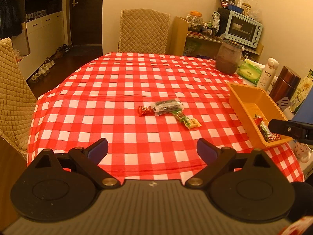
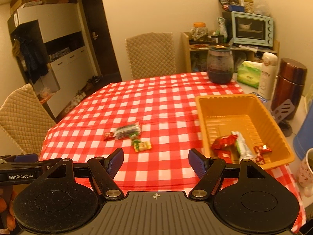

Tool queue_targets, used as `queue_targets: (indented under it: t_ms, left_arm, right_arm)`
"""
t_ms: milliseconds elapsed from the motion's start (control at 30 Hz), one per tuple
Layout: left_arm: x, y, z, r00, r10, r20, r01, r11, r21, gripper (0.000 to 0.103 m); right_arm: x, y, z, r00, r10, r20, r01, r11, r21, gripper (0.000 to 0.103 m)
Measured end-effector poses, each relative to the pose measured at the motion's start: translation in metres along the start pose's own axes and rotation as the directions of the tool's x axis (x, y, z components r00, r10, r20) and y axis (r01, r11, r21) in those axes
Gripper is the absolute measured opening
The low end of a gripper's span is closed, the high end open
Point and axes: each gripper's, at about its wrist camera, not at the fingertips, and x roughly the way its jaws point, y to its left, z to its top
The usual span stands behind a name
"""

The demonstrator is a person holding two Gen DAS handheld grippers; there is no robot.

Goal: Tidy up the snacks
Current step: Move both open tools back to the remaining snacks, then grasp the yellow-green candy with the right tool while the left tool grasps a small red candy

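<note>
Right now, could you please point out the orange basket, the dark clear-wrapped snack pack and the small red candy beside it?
orange basket (image 2: 221,105): right wrist view, on its bare far inner wall.
dark snack pack (image 1: 167,106): left wrist view, on the wrapper's middle.
small red candy (image 1: 144,110): left wrist view, on its middle.

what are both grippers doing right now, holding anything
Left gripper: jaws open, holding nothing.
Right gripper: jaws open, holding nothing.
</note>
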Motion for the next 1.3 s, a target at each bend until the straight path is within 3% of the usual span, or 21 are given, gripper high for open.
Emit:
queue_targets:
  t_ms: [500, 933, 1067, 1300]
  left_arm:
    - [0.065, 0.028, 0.021, 0.999, 0.022, -0.031, -0.021, 1.0, 0.008, 0.096]
    - [0.134, 0.046, 0.026, 0.998, 0.0, -0.057, 0.002, 0.999, 0.039, 0.096]
    - [0.148, 0.05, 0.025, 0.998, -0.012, -0.056, 0.014, 0.999, 0.036, 0.096]
    - [0.164, 0.051, 0.021, 0.997, -0.026, -0.067, 0.027, 0.999, 0.024, 0.096]
  right_arm:
    - [0.103, 0.017, -0.008, 0.998, 0.046, -0.039, -0.048, 0.997, -0.055, 0.073]
    - [0.197, 0.023, -0.011, 0.996, 0.029, -0.083, -0.038, 0.993, -0.108, 0.072]
    - [0.218, 0.023, -0.015, 0.994, 0.019, -0.111, -0.034, 0.991, -0.129, 0.059]
    - [0.238, 0.023, -0.025, 0.994, -0.014, -0.108, -0.007, 0.982, -0.188, 0.056]
